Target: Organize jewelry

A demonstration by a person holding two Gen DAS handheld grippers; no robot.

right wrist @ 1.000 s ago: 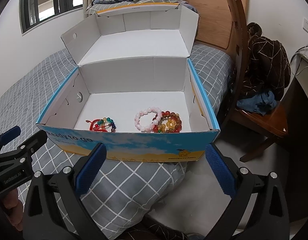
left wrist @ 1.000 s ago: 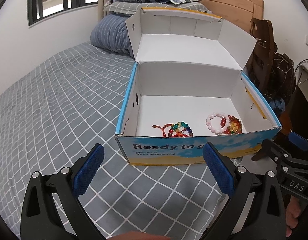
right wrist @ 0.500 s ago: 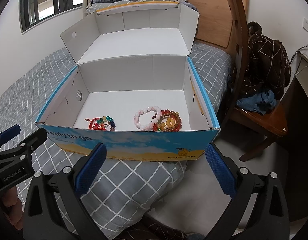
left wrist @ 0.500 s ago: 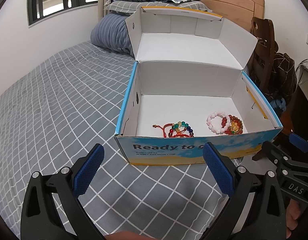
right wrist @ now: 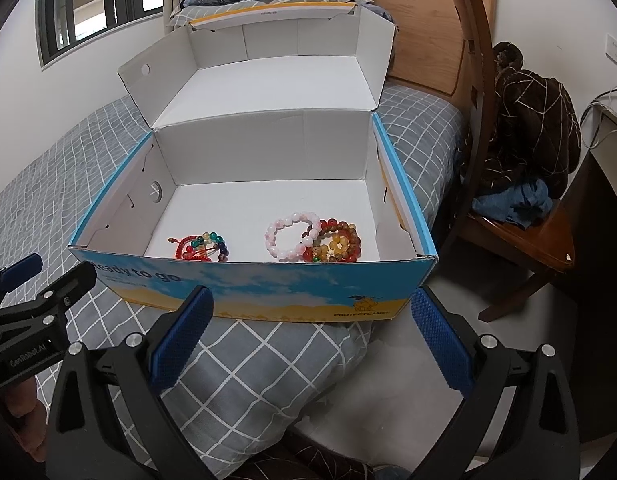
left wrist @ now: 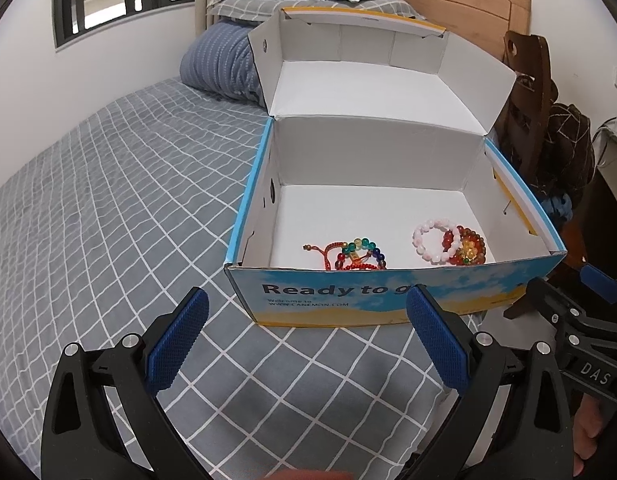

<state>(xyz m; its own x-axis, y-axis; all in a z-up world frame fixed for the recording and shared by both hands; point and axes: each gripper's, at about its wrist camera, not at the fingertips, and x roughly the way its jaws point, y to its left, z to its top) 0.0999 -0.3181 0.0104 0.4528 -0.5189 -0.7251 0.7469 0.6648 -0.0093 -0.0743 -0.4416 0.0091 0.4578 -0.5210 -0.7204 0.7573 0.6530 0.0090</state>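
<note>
Both grippers hang low over the near edge of the bed (left wrist: 108,184), side by side, pointing at the cardboard box (left wrist: 388,300) that sits just ahead of them on the grey checked cover. The left gripper (left wrist: 304,340) has its blue-padded fingers spread wide with nothing between them; the right gripper (right wrist: 310,336) is the same, released and empty.

The box lid (right wrist: 268,84) stands folded back on the far side, away from both grippers. Inside, on the white floor close behind the near wall, lie the bracelets. Straight ahead of the left gripper is a red-corded multicoloured bead bracelet (left wrist: 354,254). Further to that gripper's right, a pink bead bracelet (left wrist: 426,240) lies touching and partly overlapping an amber and red bead bracelet (left wrist: 468,250). From the right gripper, the pink one (right wrist: 286,236) and the amber one (right wrist: 340,246) are dead ahead, and the corded one (right wrist: 202,248) is off to its left.

Beyond the box to the right of both grippers stands a wooden chair (right wrist: 520,232) draped with dark clothing. Pillows (left wrist: 228,60) are stacked at the headboard (right wrist: 428,20) behind the lid.
</note>
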